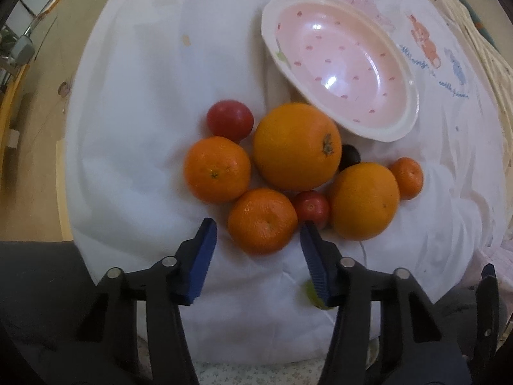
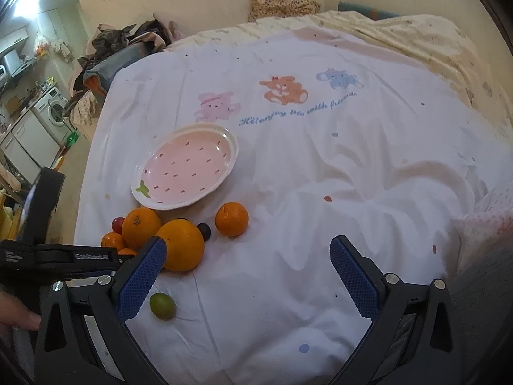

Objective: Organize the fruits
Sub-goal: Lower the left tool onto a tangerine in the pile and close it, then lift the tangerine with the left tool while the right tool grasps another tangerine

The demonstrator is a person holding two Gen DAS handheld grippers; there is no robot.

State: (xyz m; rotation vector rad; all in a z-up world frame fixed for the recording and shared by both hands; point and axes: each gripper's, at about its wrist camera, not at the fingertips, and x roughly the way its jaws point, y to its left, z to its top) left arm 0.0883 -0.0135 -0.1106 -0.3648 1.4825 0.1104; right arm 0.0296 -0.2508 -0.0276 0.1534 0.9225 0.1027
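A pile of fruit lies on a white bed sheet point(image 1: 134, 128): a large orange point(image 1: 296, 146), a second orange point(image 1: 364, 200), mandarins point(image 1: 216, 168) point(image 1: 262, 221) point(image 1: 406, 178), two red fruits point(image 1: 229, 119) point(image 1: 311, 207) and a dark plum point(image 1: 349, 158). An empty pink oval dish point(image 1: 340, 61) sits just beyond. My left gripper point(image 1: 258, 234) is open, its jaws either side of the nearest mandarin without touching it. My right gripper point(image 2: 248, 256) is open and empty, right of the pile point(image 2: 179, 248). A green fruit point(image 2: 162, 305) lies apart.
The dish also shows in the right wrist view point(image 2: 186, 166). The sheet has cartoon animal prints point(image 2: 282, 89). Clothes are heaped point(image 2: 112, 51) at the bed's far left corner. The bed's left edge drops to a wooden floor point(image 1: 35, 147).
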